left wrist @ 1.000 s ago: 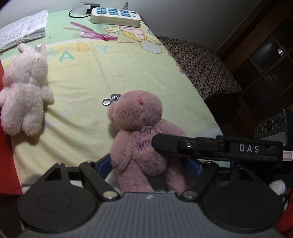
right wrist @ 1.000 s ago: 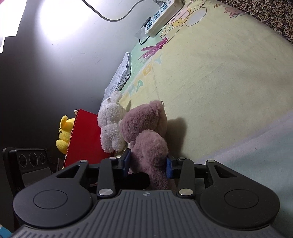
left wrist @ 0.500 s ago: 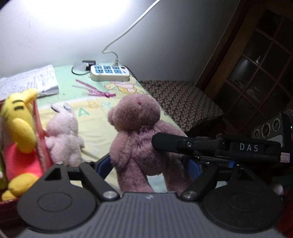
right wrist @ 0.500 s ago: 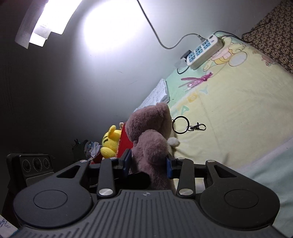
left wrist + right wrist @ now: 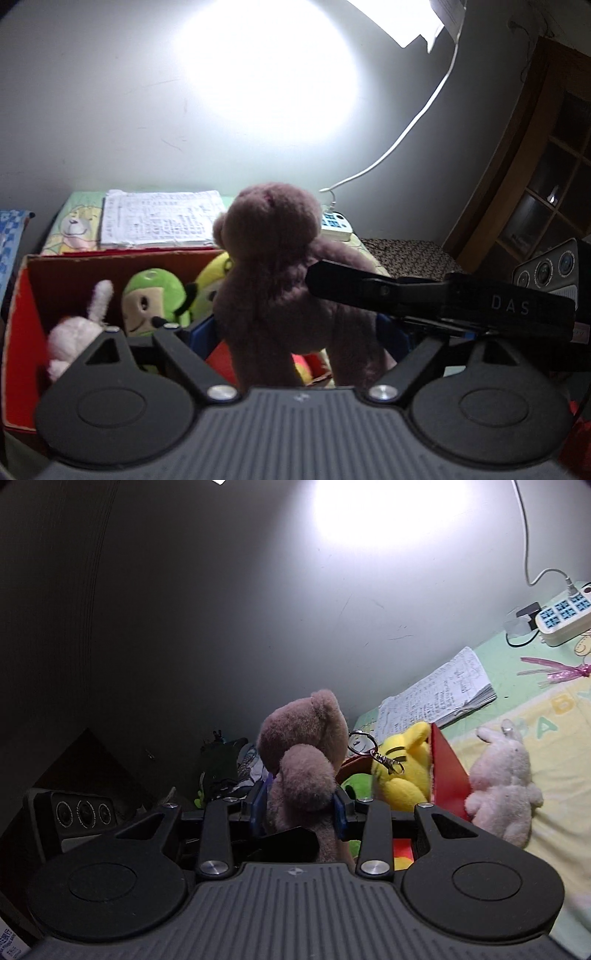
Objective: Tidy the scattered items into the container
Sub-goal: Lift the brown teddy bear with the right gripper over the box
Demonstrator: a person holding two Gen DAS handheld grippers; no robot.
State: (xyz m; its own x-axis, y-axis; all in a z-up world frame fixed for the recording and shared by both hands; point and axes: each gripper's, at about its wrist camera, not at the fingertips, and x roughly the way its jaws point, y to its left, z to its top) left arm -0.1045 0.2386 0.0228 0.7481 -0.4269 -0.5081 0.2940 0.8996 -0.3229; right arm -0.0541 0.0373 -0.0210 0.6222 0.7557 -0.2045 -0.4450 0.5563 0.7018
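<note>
Step in hand: carrying the bear (image 5: 273,258) to the box (image 5: 22,332), with release judged to be next. In the left wrist view, the red box is seen to the left of and below the jaws. A pink rabbit (image 5: 74,339), a green toy (image 5: 153,299) and a yellow toy (image 5: 210,284) are already lodged in it. A notebook (image 5: 159,218) lies beyond its far wall. The left gripper (image 5: 295,332) is spread wide, with the bear's hips and legs between the jaws. Whether its pads press the plush cannot be told. In the right wrist view, the right gripper (image 5: 299,806) is clenched on the bear's body, and the fur is pinched in between the blue pads. The bear is held upright and clear of any surface, at the near right corner of the box. A key ring (image 5: 364,742) hangs from its head to the right of the jaws. Further right a pale toy (image 5: 502,786) lies on the sheet against the outside of the red wall, so the task is judged unfinished. The next move calls for shifting the bear over the open space, lowering it and opening the jaws, with the ring kept off the rim. The bear is mauve-brown, short-piled and soft, and is expected to yield under the grip.
</note>
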